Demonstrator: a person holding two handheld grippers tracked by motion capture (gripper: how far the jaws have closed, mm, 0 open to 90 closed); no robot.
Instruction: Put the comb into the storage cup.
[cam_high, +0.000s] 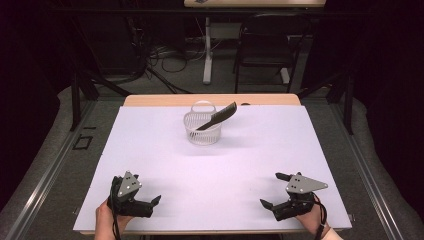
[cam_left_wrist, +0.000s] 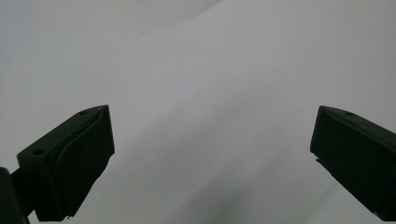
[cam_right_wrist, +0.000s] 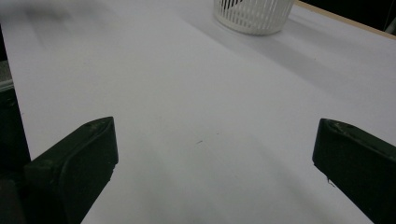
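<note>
Far side: comb (cam_high: 218, 116) leans in basket (cam_high: 202, 128), handle up-right.
Nearer: right gripper (cam_high: 274, 190).
Jaws: both apart, left gripper (cam_high: 150, 204) too.

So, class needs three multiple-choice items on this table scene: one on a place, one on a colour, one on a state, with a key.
1. Where does the comb lie?
A. Flat on the table
B. In the basket, one end over its rim
C. In the left tool

2. What colour is the basket?
A. White
B. Red
C. Black

3. How do the right tool's jaws stand?
A. Shut on the comb
B. Shut, empty
C. Open, empty

Key: B, the comb slants out of the basket; A, its slatted wall is white; C, the right gripper view shows bare table between the spread jaws.
</note>
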